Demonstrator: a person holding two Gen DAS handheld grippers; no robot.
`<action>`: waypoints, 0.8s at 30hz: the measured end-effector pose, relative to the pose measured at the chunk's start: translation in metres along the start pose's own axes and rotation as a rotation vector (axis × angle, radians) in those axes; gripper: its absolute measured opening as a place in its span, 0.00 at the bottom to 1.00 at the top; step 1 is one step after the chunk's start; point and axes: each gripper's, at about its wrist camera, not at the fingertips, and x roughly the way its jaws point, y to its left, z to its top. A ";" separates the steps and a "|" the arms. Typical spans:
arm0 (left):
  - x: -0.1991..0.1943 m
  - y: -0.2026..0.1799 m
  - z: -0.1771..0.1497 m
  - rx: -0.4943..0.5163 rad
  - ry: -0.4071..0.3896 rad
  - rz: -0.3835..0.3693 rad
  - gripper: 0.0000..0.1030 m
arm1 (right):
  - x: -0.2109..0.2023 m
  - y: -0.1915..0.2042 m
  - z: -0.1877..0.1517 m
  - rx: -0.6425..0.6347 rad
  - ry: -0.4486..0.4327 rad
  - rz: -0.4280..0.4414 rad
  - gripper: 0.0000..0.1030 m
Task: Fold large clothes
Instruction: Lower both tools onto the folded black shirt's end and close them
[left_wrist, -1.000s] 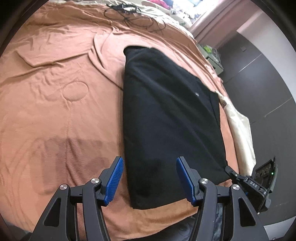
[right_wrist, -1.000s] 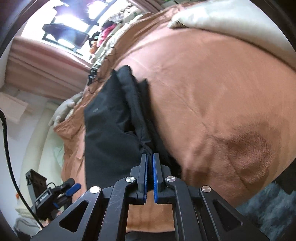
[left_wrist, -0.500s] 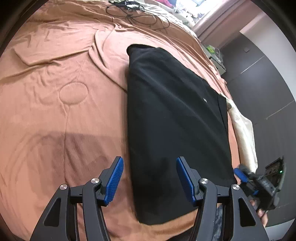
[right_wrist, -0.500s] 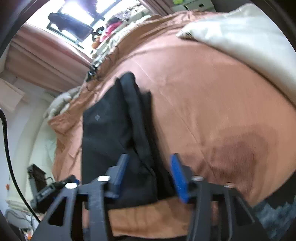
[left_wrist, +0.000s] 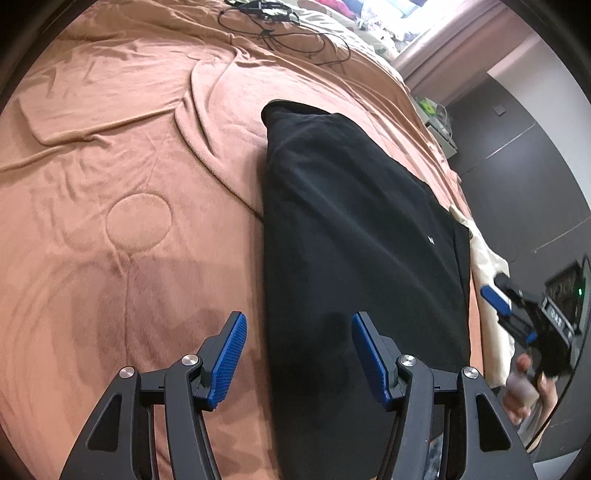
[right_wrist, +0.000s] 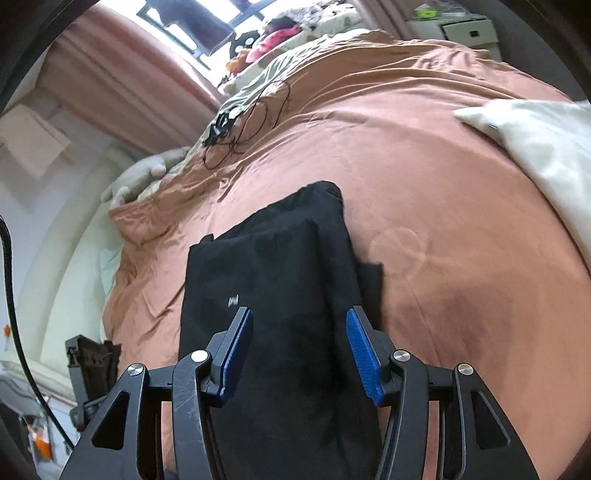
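While the left gripper (left_wrist: 297, 356) hovers with fingers spread and empty, the folded black garment (left_wrist: 351, 229) lies flat on the orange bedspread (left_wrist: 110, 177). Seen from the right wrist, the right gripper (right_wrist: 299, 352) hangs spread over the garment's near end, gripping nothing.

Place: a home bedroom.
Bed: a wide bed under a rumpled rust-brown blanket (left_wrist: 140, 155) fills both views.
Window: daylight through a window (right_wrist: 184, 22) with pinkish curtains (right_wrist: 122, 81).
Bedside: a small white drawer unit (right_wrist: 465, 31) at the bed's far corner.
Clutter: black cables (left_wrist: 288, 33) and heaped clothes (right_wrist: 273, 37) at the far edge.
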 end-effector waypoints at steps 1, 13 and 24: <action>0.001 0.001 0.001 0.000 0.001 0.001 0.59 | 0.007 0.001 0.006 -0.006 0.007 0.000 0.52; 0.025 0.004 0.037 -0.005 0.004 -0.017 0.59 | 0.044 -0.007 0.038 0.006 0.019 0.041 0.03; 0.048 -0.007 0.067 0.027 0.001 -0.017 0.59 | 0.056 -0.051 0.024 0.093 0.022 -0.014 0.02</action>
